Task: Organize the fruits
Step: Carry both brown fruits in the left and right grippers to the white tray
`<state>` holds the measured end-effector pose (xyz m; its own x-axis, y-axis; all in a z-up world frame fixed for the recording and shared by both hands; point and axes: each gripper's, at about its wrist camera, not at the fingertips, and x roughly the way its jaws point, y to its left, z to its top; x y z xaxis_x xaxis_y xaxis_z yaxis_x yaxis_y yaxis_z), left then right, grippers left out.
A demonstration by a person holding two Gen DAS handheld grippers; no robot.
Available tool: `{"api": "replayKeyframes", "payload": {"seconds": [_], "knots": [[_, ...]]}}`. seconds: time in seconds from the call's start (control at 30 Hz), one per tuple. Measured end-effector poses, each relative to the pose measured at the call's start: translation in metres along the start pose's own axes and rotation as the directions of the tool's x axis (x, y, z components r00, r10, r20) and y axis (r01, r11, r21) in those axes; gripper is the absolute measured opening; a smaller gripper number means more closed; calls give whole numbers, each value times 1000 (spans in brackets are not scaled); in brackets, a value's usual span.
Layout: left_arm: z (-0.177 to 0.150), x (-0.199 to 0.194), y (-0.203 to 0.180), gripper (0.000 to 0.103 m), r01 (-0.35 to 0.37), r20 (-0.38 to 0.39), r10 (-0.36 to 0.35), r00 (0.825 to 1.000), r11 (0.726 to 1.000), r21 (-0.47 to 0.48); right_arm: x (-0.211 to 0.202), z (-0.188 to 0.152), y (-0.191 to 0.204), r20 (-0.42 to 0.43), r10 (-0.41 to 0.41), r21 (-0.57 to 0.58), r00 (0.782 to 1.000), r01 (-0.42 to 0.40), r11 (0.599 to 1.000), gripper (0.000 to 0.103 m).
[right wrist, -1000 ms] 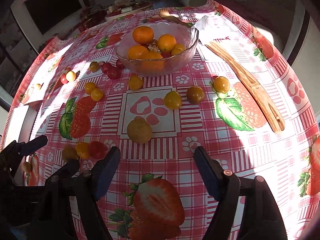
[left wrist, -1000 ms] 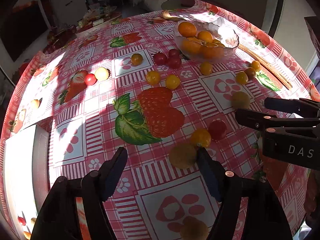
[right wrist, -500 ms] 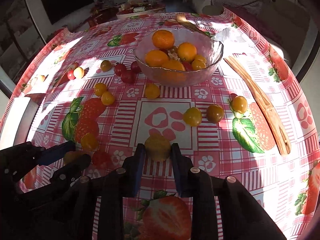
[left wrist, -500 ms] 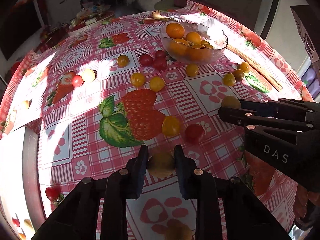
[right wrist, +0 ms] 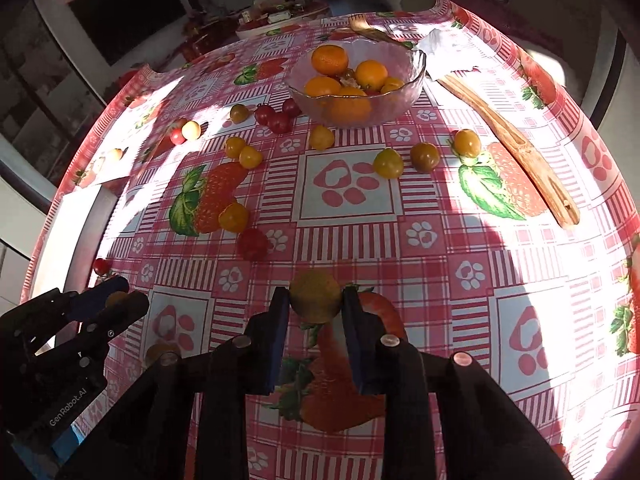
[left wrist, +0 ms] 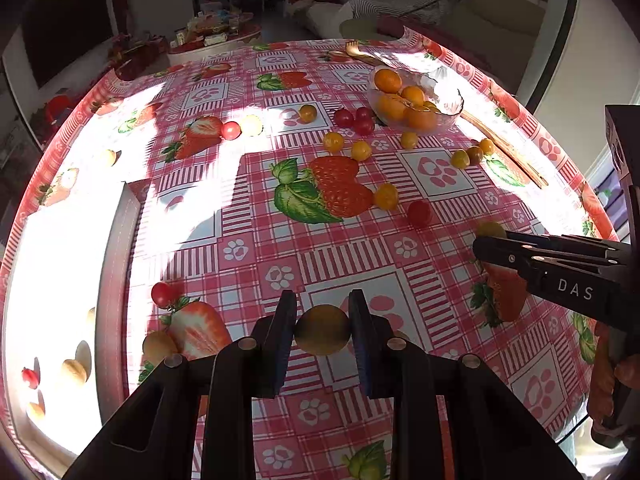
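On the strawberry-print bench, both grippers now pinch fruit that lay loose a second ago. At left, the left gripper — spread wide earlier beside a dull yellow fruit — has clamped on it and holds it just off the cloth, with the white tray now larger at its left. At right, the right gripper, likewise wide a second ago, is pressed onto a brownish-yellow fruit. The glass bowl of oranges sits farther off than before — cherry tomatoes scattered around it.
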<state>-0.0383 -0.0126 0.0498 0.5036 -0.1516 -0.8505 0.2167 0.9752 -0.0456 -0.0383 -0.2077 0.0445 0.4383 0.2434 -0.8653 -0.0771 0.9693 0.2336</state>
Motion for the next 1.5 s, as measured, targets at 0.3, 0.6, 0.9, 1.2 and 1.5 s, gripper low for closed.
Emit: {"api": "replayKeyframes", "payload": {"seconds": [0.3,0.6,0.9,1.2,1.5], "knots": [[-28,-30,32,29,-56,21,57,998,997,-47,-12,-15,26,-10,18,-30,1000,-19,999,30],[-49,-50,62,29,-83,47,88,995,992,-91,-18,-23,64,-16,30,-93,999,-31,995,30],[-66,-62,106,29,-122,59,134,989,976,-179,-10,-20,117,-44,59,-168,997,-65,984,30],[-90,-72,163,29,-217,43,237,971,938,-271,1,-13,185,-77,117,-262,990,-134,956,30],[-109,-59,201,29,-267,-16,279,960,899,-348,27,1,257,-135,184,-329,974,-219,918,30]]}}
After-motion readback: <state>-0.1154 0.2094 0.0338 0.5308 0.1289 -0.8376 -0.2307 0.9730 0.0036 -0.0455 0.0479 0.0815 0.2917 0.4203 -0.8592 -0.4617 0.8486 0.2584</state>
